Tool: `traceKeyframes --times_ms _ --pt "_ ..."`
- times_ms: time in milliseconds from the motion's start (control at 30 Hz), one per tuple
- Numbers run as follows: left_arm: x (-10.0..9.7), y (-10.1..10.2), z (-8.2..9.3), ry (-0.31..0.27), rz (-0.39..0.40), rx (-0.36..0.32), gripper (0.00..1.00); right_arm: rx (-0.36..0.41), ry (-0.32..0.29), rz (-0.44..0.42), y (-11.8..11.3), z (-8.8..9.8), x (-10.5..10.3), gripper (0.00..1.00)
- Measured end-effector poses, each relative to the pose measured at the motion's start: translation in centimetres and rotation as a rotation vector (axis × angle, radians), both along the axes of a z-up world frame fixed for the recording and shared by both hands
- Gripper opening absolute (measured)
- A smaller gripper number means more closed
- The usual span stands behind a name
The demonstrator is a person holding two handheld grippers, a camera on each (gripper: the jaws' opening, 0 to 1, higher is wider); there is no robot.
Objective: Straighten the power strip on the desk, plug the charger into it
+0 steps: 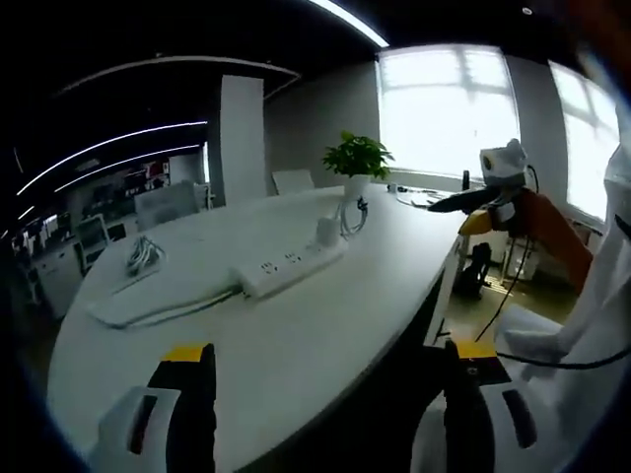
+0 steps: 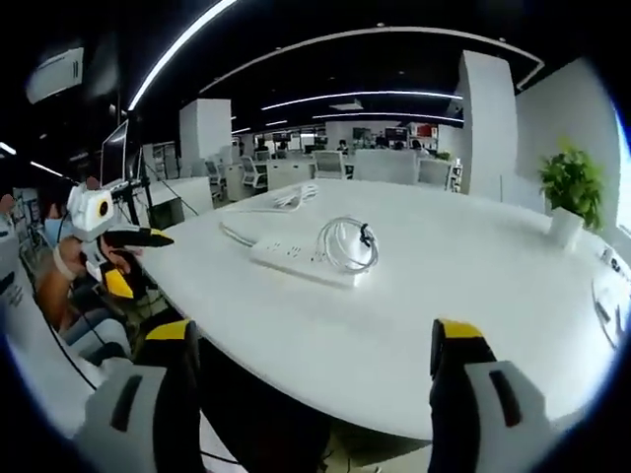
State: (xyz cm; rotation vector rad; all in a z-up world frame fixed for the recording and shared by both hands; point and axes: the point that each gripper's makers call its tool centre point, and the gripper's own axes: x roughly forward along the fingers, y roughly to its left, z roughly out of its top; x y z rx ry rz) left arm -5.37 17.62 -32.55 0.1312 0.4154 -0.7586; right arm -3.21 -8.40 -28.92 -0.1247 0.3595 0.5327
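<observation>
A white power strip (image 1: 291, 266) lies slantwise on the white oval desk (image 1: 296, 345), its cord running off to the left. A white charger (image 1: 327, 233) with a coiled cable (image 1: 353, 217) sits at the strip's far end. My left gripper (image 1: 325, 394) is open with nothing in it, back at the desk's near edge, well short of the strip. From the right gripper view the power strip (image 2: 296, 259) has the cable coil (image 2: 345, 244) resting on it. My right gripper (image 2: 315, 384) is also open and holds nothing, off the desk's edge.
A potted plant (image 1: 357, 158) stands behind the charger. A loose bundle of white cable (image 1: 143, 254) and a flat white object (image 1: 148, 296) lie at the left. The right gripper (image 1: 498, 187) hovers beyond the desk's right side. The left gripper (image 2: 108, 232) shows left of the desk. Office chairs and desks stand behind.
</observation>
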Motion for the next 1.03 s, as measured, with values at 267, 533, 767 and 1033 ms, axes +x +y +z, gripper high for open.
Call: traceKeyframes --times_ms 267,533,767,1033 --pt "-2.0 -0.8 -0.1 0.003 -0.023 -0.016 0.96 0.001 -0.029 -0.019 0.0 -0.7 -1.0 0.97" --pt "-2.2 0.1 0.0 -0.004 0.008 0.001 0.96 0.036 -0.007 0.006 1.2 -1.6 -1.5 0.97" --pt "-3.0 -0.2 0.5 -0.020 -0.005 0.004 0.96 0.050 -0.034 0.010 1.7 -1.0 -2.0 0.97" --pt "-3.5 -0.7 1.7 -0.062 -0.031 0.005 0.96 0.055 -0.028 0.029 2.6 -1.2 -2.8 0.96"
